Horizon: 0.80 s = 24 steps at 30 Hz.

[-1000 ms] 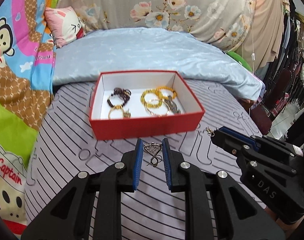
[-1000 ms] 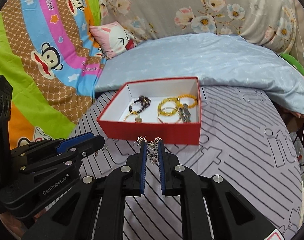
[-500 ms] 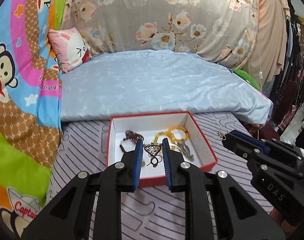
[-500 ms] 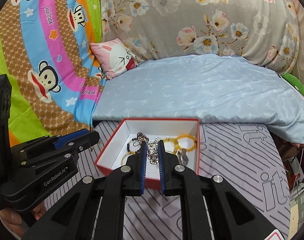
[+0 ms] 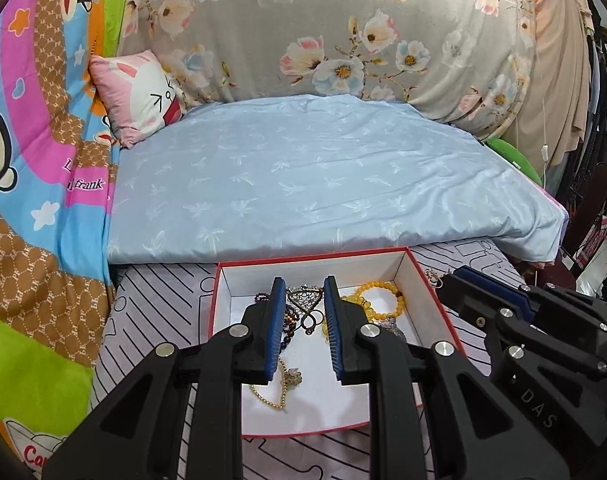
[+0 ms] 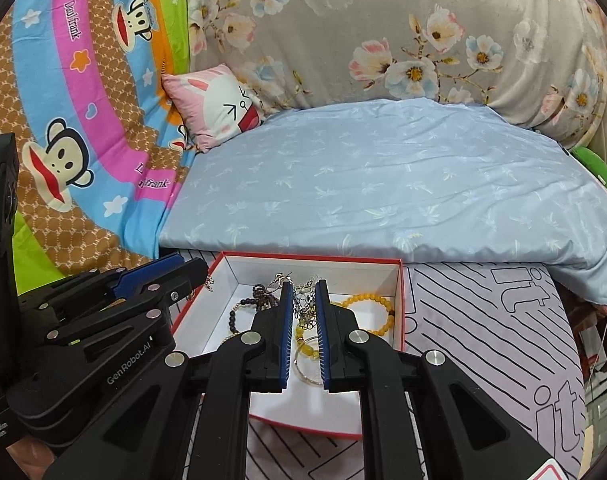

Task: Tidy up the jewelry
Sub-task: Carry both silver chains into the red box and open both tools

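1. Left wrist view: a heart-shaped openwork metal pendant point(image 5: 304, 300) with a looped piece hanging under it sits pinched between the blue-padded fingers of the left gripper point(image 5: 303, 308), which stand narrow and clamp it at both sides.
2. Right wrist view: the right gripper point(image 6: 304, 312) holds a tangle of thin silvery chain with small flower charms point(image 6: 303, 300) in an even narrower grip, with part of the chain poking out above the fingertips.
3. Below and beyond both pairs of fingers lies the shallow red cardboard box with a white inside point(image 5: 431, 300), resting on a grey bedspread with black line print point(image 6: 483, 320). Both held pieces hang over the box's interior.
4. Already in the box: a dark beaded bracelet point(image 6: 259, 294) left of the right gripper's fingers, a yellow beaded bracelet point(image 6: 367, 304) to their right, a thin metal bangle point(image 6: 307, 368) below them, and a gold bead chain point(image 5: 271, 392) under the left gripper's fingers.
5. Risks, as I judge them: the loose chain could snag on a pad when released and be dragged back out. Dropped onto the bracelets, either piece could tangle with them. The two grippers sit close side by side, so opening both at once might knock one against the other.
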Each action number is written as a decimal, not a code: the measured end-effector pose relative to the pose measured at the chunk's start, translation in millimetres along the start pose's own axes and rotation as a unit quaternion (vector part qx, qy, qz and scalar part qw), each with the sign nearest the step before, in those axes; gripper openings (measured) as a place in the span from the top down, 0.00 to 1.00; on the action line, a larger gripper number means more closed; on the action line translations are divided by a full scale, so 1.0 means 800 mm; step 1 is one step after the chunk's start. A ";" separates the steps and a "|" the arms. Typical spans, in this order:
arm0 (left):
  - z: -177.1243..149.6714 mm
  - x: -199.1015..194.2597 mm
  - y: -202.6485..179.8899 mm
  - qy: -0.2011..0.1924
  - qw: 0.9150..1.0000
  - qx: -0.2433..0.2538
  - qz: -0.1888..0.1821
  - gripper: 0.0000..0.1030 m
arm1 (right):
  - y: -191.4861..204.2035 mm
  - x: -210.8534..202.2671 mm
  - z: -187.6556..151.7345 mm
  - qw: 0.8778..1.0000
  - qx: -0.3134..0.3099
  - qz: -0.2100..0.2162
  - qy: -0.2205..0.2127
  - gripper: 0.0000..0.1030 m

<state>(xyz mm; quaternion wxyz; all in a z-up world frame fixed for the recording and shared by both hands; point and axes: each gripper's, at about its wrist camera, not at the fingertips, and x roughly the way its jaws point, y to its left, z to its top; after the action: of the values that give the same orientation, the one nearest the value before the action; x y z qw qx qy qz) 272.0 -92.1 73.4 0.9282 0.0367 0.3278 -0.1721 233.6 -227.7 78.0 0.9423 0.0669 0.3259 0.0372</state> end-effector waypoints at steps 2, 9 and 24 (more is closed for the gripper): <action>-0.002 0.011 0.001 0.006 1.000 0.000 0.002 0.82 | -0.002 0.009 -0.002 1.000 0.001 -0.001 0.005 0.90; -0.010 0.048 0.002 0.029 1.000 -0.002 0.009 0.82 | -0.008 0.044 -0.007 1.000 0.001 -0.006 0.025 0.90; -0.019 0.092 0.008 0.052 0.999 -0.001 0.016 0.82 | -0.013 0.089 -0.021 0.998 0.002 -0.014 0.056 0.90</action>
<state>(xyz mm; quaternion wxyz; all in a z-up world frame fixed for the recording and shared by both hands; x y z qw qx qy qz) 318.2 -105.3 15.5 0.9126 0.0497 0.3751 -0.1548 279.5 -228.1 19.6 0.9230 0.0626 0.3787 0.0271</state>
